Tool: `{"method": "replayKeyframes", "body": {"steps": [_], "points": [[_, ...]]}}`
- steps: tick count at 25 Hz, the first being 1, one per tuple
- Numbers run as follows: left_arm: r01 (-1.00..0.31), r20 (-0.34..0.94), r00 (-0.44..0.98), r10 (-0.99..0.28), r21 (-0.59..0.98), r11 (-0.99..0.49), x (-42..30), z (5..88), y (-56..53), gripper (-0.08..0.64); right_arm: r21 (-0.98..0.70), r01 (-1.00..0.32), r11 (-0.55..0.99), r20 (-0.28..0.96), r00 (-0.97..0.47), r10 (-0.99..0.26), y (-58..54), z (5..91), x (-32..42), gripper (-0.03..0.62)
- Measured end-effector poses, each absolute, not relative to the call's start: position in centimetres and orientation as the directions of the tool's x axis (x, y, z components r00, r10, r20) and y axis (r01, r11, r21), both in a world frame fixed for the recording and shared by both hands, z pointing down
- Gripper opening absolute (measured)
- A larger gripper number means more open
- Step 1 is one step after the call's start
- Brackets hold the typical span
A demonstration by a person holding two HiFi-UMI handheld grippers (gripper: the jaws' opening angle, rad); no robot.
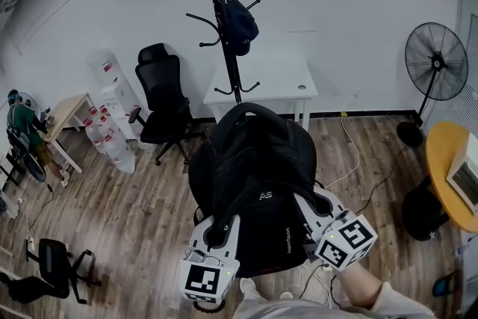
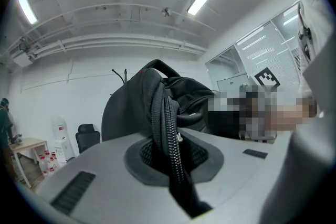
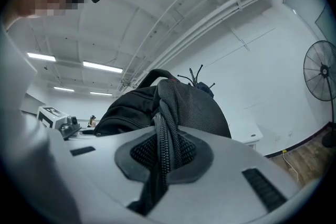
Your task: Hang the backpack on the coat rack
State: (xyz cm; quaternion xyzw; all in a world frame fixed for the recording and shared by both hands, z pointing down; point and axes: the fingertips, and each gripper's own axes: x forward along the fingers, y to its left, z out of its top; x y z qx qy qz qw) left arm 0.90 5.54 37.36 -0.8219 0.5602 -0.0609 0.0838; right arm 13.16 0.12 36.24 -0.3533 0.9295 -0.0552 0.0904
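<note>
The left hand-held gripper (image 1: 217,234) and right hand-held gripper (image 1: 309,219) each pinch the backpack (image 1: 258,175), carrying it to the coat rack (image 1: 222,26). Next, I think, raise its handle (image 1: 250,110) over a hook.

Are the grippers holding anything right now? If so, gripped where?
Both hold the black backpack. The left gripper is shut on a zippered edge at its lower left in the head view, and the right gripper on a zippered edge at its lower right.

Coat rack (image 1: 224,26) base hidden behind backpack (image 1: 258,160); yellow table (image 1: 438,155) cut by right edge
</note>
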Motion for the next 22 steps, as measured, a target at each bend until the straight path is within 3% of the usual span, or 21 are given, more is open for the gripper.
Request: {"method": "replayKeyframes", "body": {"steps": [22], "points": [[-0.847, 0.003, 0.506, -0.863, -0.188, -0.497, -9.6, 37.5, -4.0, 0.034, -0.167, -0.752, 0.638, -0.105, -0.630, -0.770, -8.2, 36.4, 3.1, 0.031]]}}
